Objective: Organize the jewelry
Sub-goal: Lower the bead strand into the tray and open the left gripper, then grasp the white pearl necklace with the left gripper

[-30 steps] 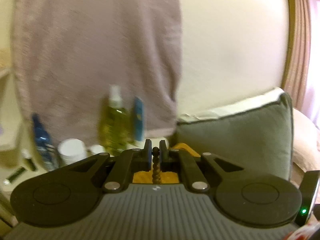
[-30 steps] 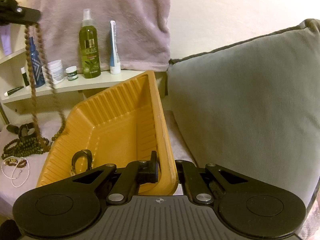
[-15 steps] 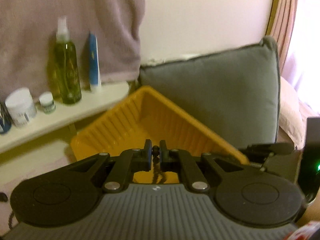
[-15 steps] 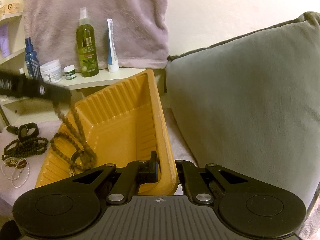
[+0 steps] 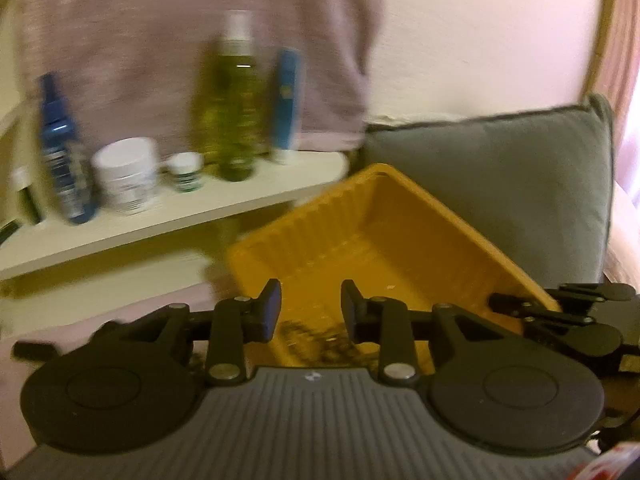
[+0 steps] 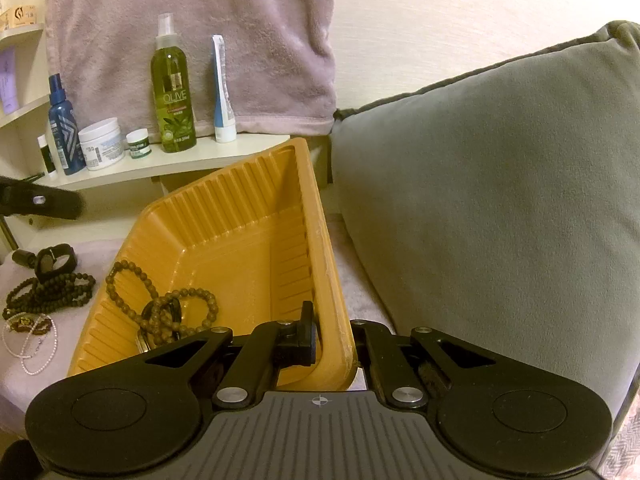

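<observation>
An orange ribbed tray [image 6: 240, 236] stands tilted on the pink cover. My right gripper [image 6: 332, 332] is shut on its near right rim. A brown bead necklace [image 6: 172, 304] lies inside the tray, partly over its left wall, on top of a dark bracelet. My left gripper [image 5: 310, 308] is open and empty above the tray [image 5: 380, 232], with the beads [image 5: 316, 336] blurred below its fingers. Its tip also shows in the right wrist view [image 6: 44, 202] at the left edge. Dark bead strands [image 6: 48, 290], a black ring-like piece [image 6: 54, 260] and a white pearl chain [image 6: 32, 340] lie left of the tray.
A grey cushion [image 6: 500, 200] stands right of the tray. A white shelf [image 6: 160, 164] behind holds a green OLIVE spray bottle [image 6: 173, 88], a blue tube [image 6: 222, 88], a blue bottle [image 6: 62, 124] and white jars [image 6: 100, 144]. A pink towel [image 6: 192, 32] hangs above.
My left gripper carried the brown necklace down over the tray, opened and let it go. The necklace now lies in the tray. My right gripper kept hold of the rim.
</observation>
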A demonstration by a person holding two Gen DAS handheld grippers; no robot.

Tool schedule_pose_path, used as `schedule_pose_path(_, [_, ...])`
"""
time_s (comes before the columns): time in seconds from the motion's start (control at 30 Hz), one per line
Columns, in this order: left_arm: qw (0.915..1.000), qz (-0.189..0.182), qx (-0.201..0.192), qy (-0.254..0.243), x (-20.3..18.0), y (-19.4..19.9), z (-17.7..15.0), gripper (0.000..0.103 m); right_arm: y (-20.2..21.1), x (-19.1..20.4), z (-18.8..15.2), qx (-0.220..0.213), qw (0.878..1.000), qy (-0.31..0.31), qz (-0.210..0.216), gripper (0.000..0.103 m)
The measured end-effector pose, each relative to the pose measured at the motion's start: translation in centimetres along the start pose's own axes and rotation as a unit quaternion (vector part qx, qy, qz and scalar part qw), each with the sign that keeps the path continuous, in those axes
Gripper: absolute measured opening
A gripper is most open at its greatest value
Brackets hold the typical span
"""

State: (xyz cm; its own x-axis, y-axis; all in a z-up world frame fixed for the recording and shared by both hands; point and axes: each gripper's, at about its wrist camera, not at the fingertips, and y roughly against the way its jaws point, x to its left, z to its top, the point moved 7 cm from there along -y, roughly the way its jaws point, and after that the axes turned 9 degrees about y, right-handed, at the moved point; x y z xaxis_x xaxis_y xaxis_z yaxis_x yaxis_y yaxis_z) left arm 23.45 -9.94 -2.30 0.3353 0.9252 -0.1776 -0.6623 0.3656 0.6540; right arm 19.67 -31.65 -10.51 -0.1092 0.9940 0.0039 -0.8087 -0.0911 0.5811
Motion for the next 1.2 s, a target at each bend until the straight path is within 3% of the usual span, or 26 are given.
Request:
schedule_pose_path(0.27, [0.9923,0.098,-0.038,0.066,8.6,5.0,-1.6,0.032,0.0,-0.1,-0.1,0.0,1.0,-0.005,-0.001,0.005])
schedule_pose_path(0.47, [0.9817,0.165,-0.031,0.09,13.7,7.2,-4.7,0.033,0.2,-0.3,-0.2,-0.004,1.0,-0.008,-0.009,0.005])
schedule_pose_path(0.6, [0.9806,0.173,-0.013,0.092,15.0,6.9,-7.2,0.033,0.6,-0.5,-0.2,-0.008,1.0,-0.009,-0.019,0.005])
schedule_pose_path(0.77, [0.9841,0.156,0.015,0.084,13.8,4.8,-10.2,0.032,0.6,-0.5,-0.3,-0.002,1.0,-0.005,-0.023,0.005])
schedule_pose_path(1.0, [0.9872,0.14,0.037,0.066,12.2,1.5,-12.2,0.014,0.6,-0.7,-0.5,0.003,1.0,0.003,-0.026,0.005])
schedule_pose_path(1.2, [0.9866,0.146,0.047,0.056,12.2,0.1,-12.8,0.011,0.5,-0.7,-0.5,0.006,1.0,0.004,-0.027,0.005])
